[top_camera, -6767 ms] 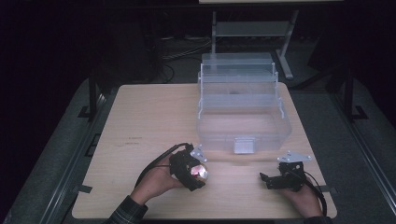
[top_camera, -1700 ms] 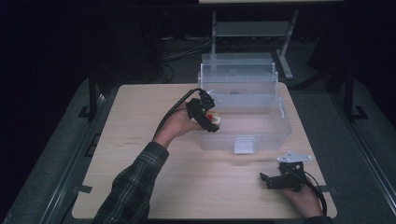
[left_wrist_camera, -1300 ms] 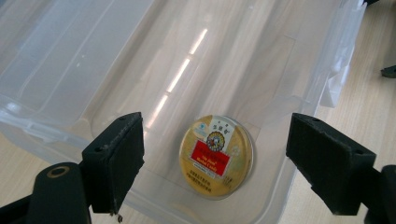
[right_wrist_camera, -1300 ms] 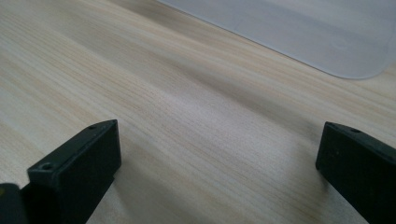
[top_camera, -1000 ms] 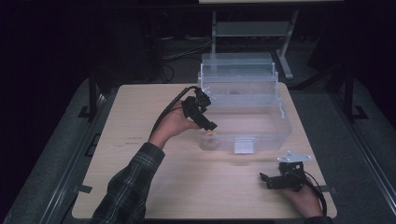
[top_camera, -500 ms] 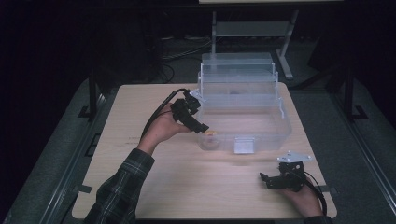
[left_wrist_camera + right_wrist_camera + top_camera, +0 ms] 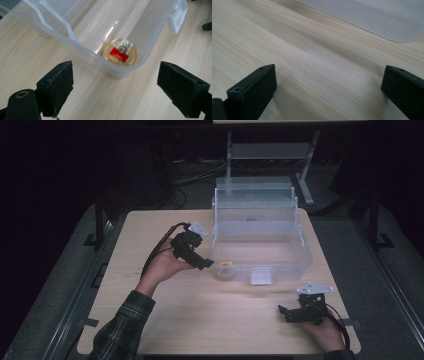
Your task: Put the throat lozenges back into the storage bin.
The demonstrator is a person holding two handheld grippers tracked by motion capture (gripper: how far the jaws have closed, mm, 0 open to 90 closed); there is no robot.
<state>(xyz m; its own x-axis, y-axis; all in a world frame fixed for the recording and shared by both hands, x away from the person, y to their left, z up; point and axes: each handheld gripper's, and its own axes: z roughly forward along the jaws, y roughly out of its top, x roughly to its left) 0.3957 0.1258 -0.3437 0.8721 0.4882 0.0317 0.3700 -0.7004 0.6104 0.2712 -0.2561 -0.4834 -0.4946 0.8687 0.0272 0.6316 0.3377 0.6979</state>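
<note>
Lying flat in the near-left corner of the clear plastic storage bin [image 7: 75, 37], the round gold-lidded cup [image 7: 120, 52] sits beyond the empty left gripper [image 7: 117, 92], jaws wide apart; the right gripper [image 7: 329, 92] rests agape on the pale wooden surface [image 7: 312, 62].

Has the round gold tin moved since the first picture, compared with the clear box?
Yes. The round gold tin went from the table in front of the clear box into its front-left corner.

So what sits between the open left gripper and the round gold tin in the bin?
In the left gripper view, the clear bin's wall and bare table lie between the left gripper and the tin.
</note>
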